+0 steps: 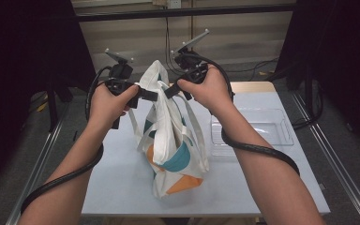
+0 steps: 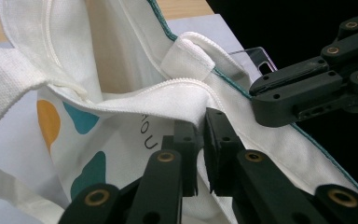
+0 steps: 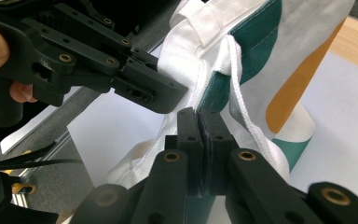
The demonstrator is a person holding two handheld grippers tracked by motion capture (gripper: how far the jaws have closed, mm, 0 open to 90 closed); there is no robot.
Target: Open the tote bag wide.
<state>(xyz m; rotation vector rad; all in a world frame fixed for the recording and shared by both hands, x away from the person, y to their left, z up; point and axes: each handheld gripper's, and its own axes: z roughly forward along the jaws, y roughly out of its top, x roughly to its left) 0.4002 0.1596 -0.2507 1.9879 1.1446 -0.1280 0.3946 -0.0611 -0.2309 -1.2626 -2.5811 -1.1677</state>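
- Our left tongs (image 2: pixel 200 154) pinch the rim of the canvas tote bag (image 1: pixel 171 140), jaws nearly together with the folded hem caught between them; in the high view they meet the bag's top edge from the left (image 1: pixel 143 93).
- Our right tongs (image 3: pixel 199 149) are pressed together on the opposite rim, a thin layer of cloth between the pads (we judge it a shallow bite, near the jaw tips); in the high view they come in from the right (image 1: pixel 176 90).
- The step in hand looks to us like opening the bag's mouth, so we should draw the two rims apart evenly and level, not upward, or the bag will lift off the worktop (image 1: pixel 117 183).
- We should keep both grips firm: the hem is thick and stitched, and it could slide out of a shallow pinch.
- One white handle strap (image 3: pixel 242 102) hangs just beside the right tongs; we should keep it out of the bite.
- The bag stands upright near the middle of the worktop, its printed side toward us.
- A clear plastic tray (image 1: pixel 281 131) lies on the worktop to the right of the bag, near it.
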